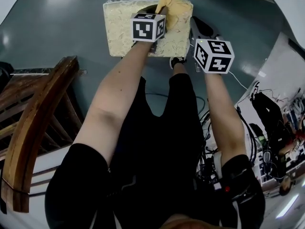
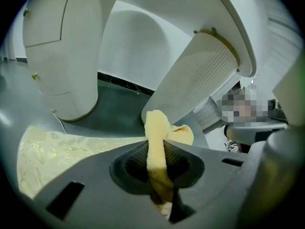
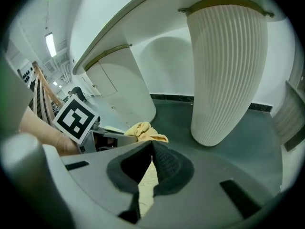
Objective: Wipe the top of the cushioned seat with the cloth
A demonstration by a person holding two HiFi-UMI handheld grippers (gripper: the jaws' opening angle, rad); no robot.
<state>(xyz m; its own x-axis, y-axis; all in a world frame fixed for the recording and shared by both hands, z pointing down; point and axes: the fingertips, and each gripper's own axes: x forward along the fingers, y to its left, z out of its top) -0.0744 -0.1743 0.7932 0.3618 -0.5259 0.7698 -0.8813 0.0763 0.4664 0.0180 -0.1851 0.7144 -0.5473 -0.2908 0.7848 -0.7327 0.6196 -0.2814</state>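
The cushioned seat [image 1: 119,30] is a cream, patterned square on the grey floor in front of me. A yellow cloth [image 1: 175,7] lies bunched on its far right part. My left gripper [image 1: 161,9] is shut on that cloth. In the left gripper view the cloth [image 2: 157,151] runs up between the jaws, with the seat [image 2: 62,147] below to the left. My right gripper [image 1: 200,28] hovers at the seat's right edge, shut with nothing in it. In its own view the tips [image 3: 151,146] meet, and the cloth [image 3: 145,130] and the left gripper's marker cube [image 3: 76,119] lie just beyond.
A wooden chair [image 1: 33,128] stands to my left. A white ribbed pillar [image 3: 224,70] and a curved white cabinet [image 2: 62,51] rise behind the seat. Cables [image 1: 209,123] and equipment lie on the right. My shoe [image 1: 177,61] is just below the seat.
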